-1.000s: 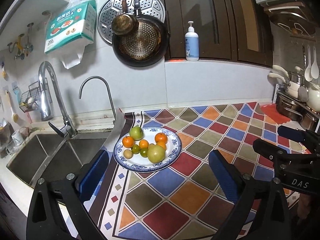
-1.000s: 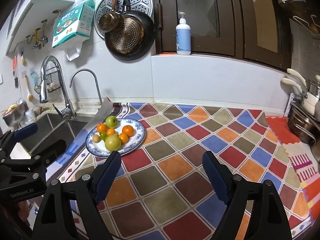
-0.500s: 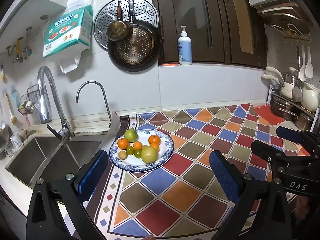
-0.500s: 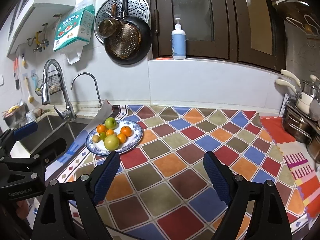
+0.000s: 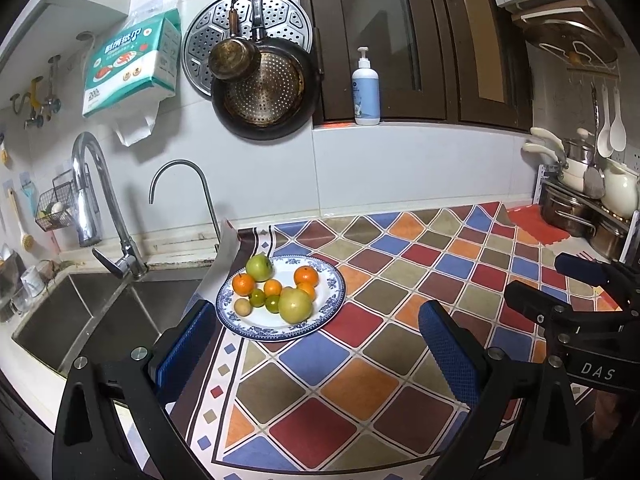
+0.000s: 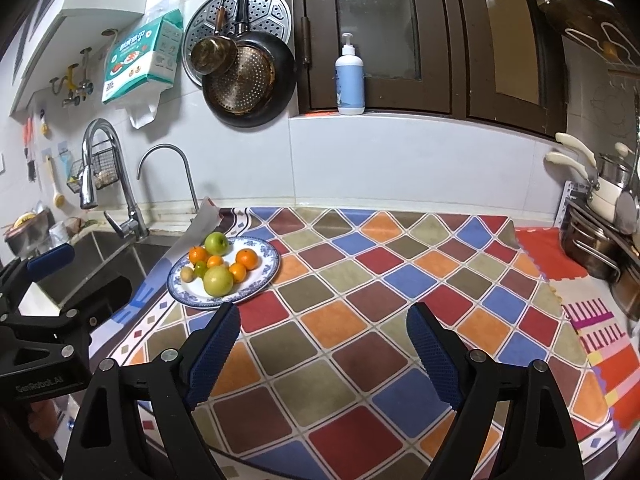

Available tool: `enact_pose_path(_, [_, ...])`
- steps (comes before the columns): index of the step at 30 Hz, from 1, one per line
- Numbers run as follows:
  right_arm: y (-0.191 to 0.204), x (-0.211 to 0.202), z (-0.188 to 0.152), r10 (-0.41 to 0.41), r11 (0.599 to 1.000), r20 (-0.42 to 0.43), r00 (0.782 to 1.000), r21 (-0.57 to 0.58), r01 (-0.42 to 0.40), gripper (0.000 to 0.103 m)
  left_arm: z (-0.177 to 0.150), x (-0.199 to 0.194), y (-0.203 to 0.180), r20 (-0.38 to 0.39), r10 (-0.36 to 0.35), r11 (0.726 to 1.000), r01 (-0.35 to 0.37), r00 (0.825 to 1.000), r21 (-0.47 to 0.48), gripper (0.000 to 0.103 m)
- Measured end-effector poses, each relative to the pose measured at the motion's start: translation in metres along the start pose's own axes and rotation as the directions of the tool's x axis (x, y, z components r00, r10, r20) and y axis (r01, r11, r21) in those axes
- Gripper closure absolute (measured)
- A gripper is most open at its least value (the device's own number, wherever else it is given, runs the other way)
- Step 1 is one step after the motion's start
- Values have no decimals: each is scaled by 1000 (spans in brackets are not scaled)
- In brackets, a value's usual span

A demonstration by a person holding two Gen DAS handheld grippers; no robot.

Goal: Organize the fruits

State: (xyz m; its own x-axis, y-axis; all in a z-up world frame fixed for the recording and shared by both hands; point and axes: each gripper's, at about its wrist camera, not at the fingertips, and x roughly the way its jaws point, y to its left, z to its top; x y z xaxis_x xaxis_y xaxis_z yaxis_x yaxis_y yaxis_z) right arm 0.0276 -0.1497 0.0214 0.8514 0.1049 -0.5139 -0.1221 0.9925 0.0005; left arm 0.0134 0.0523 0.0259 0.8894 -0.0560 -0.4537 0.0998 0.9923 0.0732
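Fruit [image 5: 280,290] lies gathered on one blue-rimmed plate [image 5: 334,300] at the left part of the tabletop [image 5: 400,320], just beside the sink [image 5: 80,312]: two large green pieces, one at the far rim and one at the near side, several small orange ones between and around them, and a few small green and yellowish ones toward the left edge. All pieces touch or nearly touch, so they brace one another and none can roll off the shallow dish. Nothing loose shows elsewhere on the patterned cloth [image 6: 400,300]. Left gripper [image 5: 320,356] hangs above the near edge, facing the plate, jaws wide and empty; right gripper [image 6: 324,356] hangs further right over bare cloth, jaws likewise wide and empty, with the plate off to its left. Both are well apart from the fruit. Assessment: the arrangement fits either a collected pile awaiting sorting or a finished gathering onto the plate; the views do not settle which.
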Motion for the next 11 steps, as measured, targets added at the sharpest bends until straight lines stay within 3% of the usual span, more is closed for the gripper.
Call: enact_pose_path(11, [0,3,0,1,1000,-12,1000,3,-1,17,-2,4,1,-12,-8,1000,8,1000,-3,0])
